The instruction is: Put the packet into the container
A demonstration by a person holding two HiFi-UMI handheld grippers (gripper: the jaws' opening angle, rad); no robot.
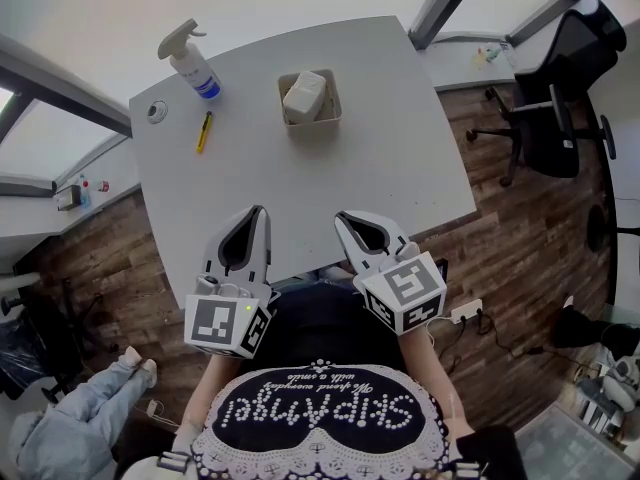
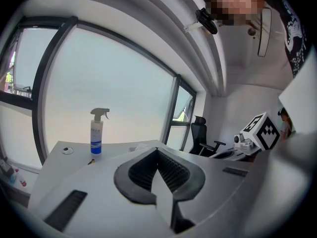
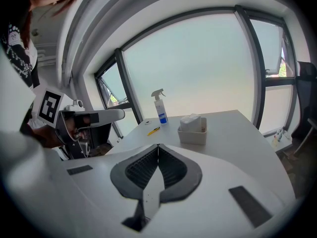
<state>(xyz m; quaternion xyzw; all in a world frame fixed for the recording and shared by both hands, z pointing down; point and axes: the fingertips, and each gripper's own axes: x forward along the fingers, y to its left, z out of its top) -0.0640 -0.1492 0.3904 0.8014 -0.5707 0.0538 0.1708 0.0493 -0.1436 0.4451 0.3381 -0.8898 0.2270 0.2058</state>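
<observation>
Head view: high overhead, looking steeply down on the pale grey rectangular worktop (image 1: 300,188); left tool (image 1: 262,210) and right tool (image 1: 340,218) at its near edge. Tool views: low, close, facing across it. All three share the white plastic spray bottle (image 1: 190,63).

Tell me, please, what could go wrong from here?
1. The packet sticks up above the rim of the container, so it may not be fully seated, and a knock could tip it out.
2. The left gripper and right gripper are shut and empty. Reaching in like this would push the packet rather than grip it.
3. The spray bottle stands near the container, and a wide reach might topple it.
</observation>
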